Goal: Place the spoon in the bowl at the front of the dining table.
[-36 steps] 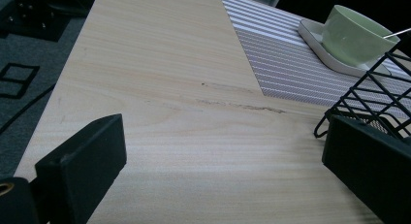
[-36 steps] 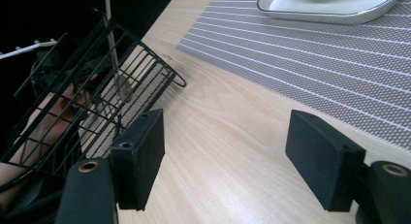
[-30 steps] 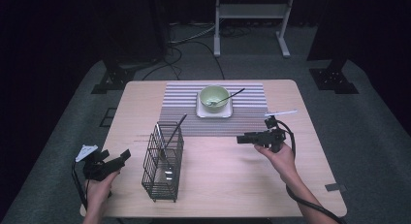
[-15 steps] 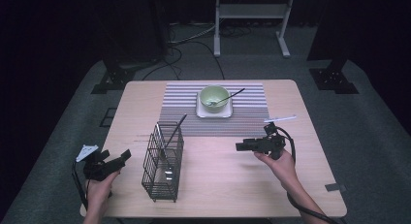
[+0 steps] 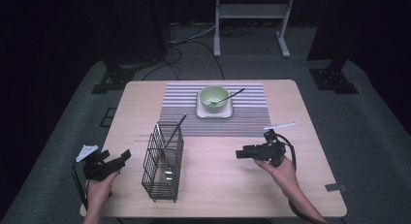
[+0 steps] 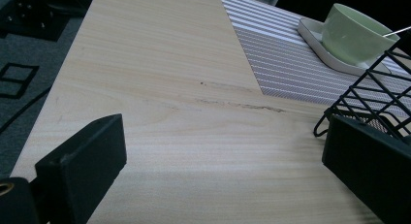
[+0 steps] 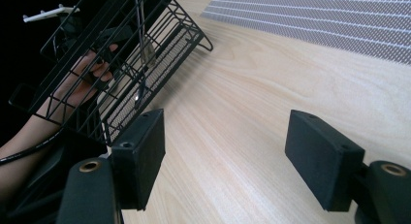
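A black wire basket (image 5: 164, 161) stands upright on the near left part of the wooden table (image 5: 291, 103), with utensils in it and a dark handle (image 5: 175, 129) sticking out. A pale green bowl (image 5: 214, 96) sits on a white square plate (image 5: 213, 112) on the striped placemat (image 5: 184, 112), a dark-handled utensil (image 5: 233, 94) leaning in it. My left gripper (image 5: 125, 156) is open at the near left edge, left of the basket (image 6: 373, 98). My right gripper (image 5: 240, 153) is open over bare wood, pointing left at the basket (image 7: 97, 54), nothing between its pads.
Bare wood lies between the basket and my right gripper (image 7: 225, 146). A small dark tag (image 5: 335, 187) sits at the table's near right corner. Black stand feet (image 5: 111, 81) and a white frame (image 5: 249, 20) stand on the floor beyond the far edge.
My right gripper has moved toward the near edge of the table and sunk a little, still open. The left gripper, basket and bowl have stayed put.
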Available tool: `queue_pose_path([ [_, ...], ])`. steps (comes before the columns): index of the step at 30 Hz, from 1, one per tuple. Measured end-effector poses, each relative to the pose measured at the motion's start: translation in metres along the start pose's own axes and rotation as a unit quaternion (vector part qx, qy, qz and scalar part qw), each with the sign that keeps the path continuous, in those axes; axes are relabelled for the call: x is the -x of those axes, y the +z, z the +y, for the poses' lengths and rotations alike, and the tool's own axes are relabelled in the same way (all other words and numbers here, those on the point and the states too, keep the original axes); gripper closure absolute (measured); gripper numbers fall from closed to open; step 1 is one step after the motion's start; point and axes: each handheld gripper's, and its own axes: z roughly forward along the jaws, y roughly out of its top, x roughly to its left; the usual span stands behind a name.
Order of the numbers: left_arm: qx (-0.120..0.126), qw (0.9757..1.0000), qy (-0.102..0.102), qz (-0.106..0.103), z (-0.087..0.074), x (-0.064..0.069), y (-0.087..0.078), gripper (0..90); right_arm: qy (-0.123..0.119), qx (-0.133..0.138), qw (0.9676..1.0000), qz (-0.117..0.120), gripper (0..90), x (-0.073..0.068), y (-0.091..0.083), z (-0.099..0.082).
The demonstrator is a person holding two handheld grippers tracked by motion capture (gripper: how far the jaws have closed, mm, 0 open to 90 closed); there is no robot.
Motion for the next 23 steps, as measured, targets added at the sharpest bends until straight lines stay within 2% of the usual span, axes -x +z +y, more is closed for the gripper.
queue_pose_path([
  [5,-0.001,1.0000,0.000,0.001,0.000,0.000,0.000,0.9,0.001,-0.004,1.0000,0.003,29.6,-0.002,0.000,-0.006],
  [8,-0.001,1.0000,0.000,0.001,0.000,0.000,0.000,0.9,-0.009,-0.004,0.9999,-0.005,30.0,-0.004,-0.001,-0.011],
  [17,-0.003,1.0000,0.003,0.000,0.000,0.002,0.002,0.9,0.001,0.005,1.0000,-0.001,29.9,-0.001,-0.003,-0.031],
  [23,-0.003,1.0000,0.003,-0.002,0.000,0.003,0.002,0.9,-0.002,0.011,0.9999,0.000,29.5,-0.002,-0.005,-0.037],
])
